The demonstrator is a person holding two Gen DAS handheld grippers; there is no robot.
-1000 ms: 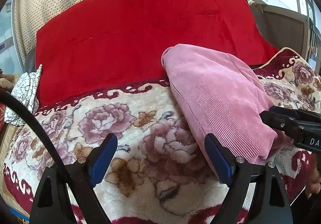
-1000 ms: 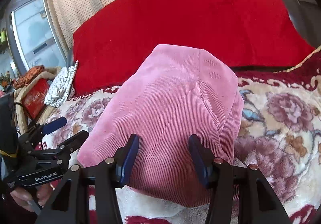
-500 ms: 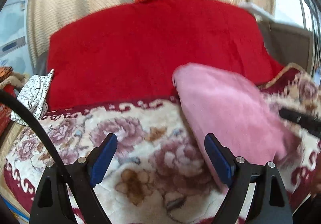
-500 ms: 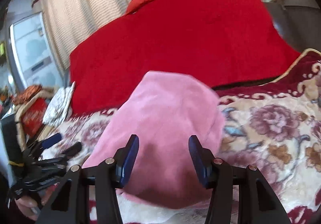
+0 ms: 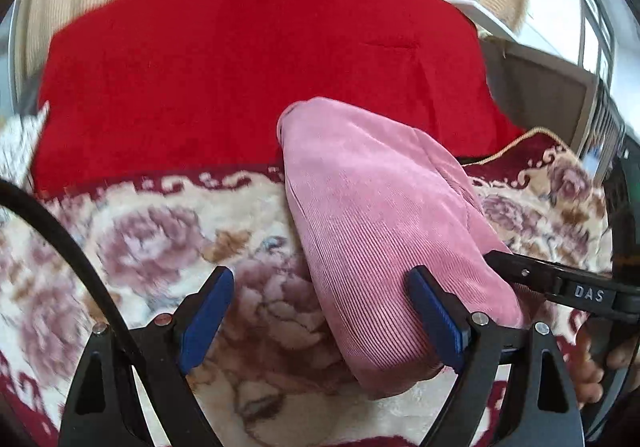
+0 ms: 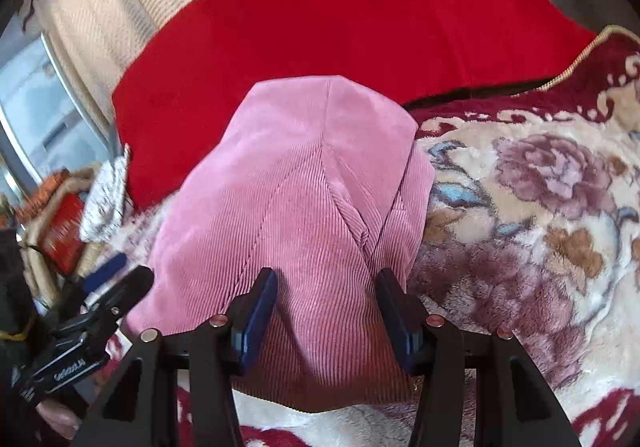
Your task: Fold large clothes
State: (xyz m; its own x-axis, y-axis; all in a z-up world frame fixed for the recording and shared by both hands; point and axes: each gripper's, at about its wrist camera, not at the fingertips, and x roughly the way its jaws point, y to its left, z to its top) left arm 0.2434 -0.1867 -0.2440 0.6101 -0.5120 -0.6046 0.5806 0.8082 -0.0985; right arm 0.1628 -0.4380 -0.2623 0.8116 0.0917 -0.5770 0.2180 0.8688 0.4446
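Left wrist view: the pink corduroy garment (image 5: 376, 223) lies folded into a compact, elongated bundle on the floral blanket (image 5: 160, 239). Its far end overlaps the edge of the red quilt (image 5: 248, 79), and its near end sits at the lower right. The fabric is a dusty pink with fine parallel ribs running along its length. The surface is smooth with rounded edges, and a second layer shows as a step along the bundle's right side.

The left gripper (image 5: 320, 319) has its jaws wide apart with nothing clamped. The right blue pad (image 5: 436, 319) is just beside or touching the left flank of the garment's near end; contact cannot be confirmed. The left pad is over bare blanket.

The right gripper (image 5: 560, 287) enters this view from the right, with one black finger lying against the garment's right edge.

Right wrist view: the garment (image 6: 304, 183) fills the centre. A raised seam runs down from the far end and splits into a fork near the right side, and a thinner stitched line curves down the left half. The right side shows two stacked folded edges.

The right gripper (image 6: 326, 315) has its jaws part-way apart, straddling the near end of the garment. Ribbed fabric is between the blue fingers (image 6: 260, 311), but whether the pads press on it cannot be told.

The left gripper (image 6: 100, 299) is at the lower left, beside the garment's left edge.

A cream curtain (image 6: 96, 7) hangs behind the quilt.
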